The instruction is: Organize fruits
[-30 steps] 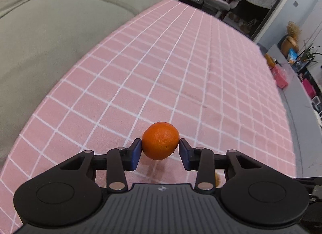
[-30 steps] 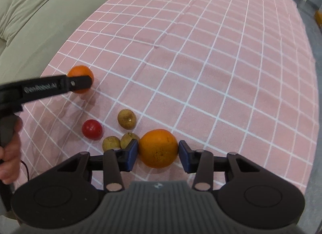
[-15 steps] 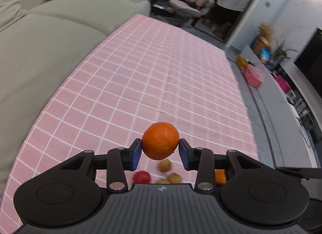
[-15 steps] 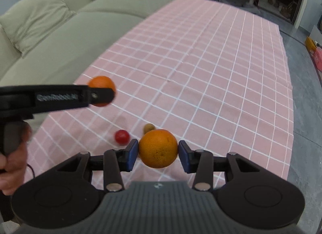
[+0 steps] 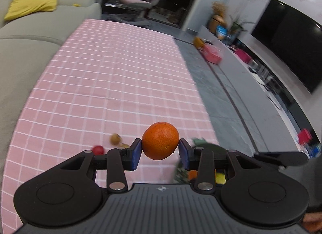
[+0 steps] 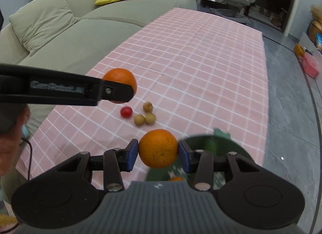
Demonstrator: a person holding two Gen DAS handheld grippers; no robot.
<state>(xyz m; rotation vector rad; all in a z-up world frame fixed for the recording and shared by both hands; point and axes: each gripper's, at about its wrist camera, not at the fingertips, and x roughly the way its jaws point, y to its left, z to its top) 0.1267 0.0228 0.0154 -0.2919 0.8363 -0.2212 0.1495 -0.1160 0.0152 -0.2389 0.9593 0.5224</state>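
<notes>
Fruits are being gathered two at a time here, and the job is looking only partly done. In the left wrist view the left gripper [image 5: 160,149] is pinching a small deep-orange mandarin [image 5: 160,140] between its blue pads, holding it clear of the pink checked tablecloth [image 5: 112,84]. In the right wrist view the right gripper [image 6: 158,153] is clamping a paler orange [image 6: 158,148] the same way, also in the air above the cloth.

Just beyond and below the right gripper, a dark green bowl [image 6: 211,143] is sitting at the near right edge of the cloth. Much of it is hidden behind the gripper. A bit of orange is showing inside it, so at least one fruit is probably lying there already, though the blur is making that hard to confirm. Judging by the task, this bowl is likely where both held fruits are heading.

Four small fruits are lying loose on the cloth, well apart from the bowl: a red cherry-like fruit [image 6: 126,112] and three tan round ones, one slightly farther off [image 6: 148,107] and two touching side by side [image 6: 139,120] [image 6: 150,118].

So two fruits are in hand and not yet placed, four are waiting to be collected, and the bowl's contents are mostly out of sight.
</notes>
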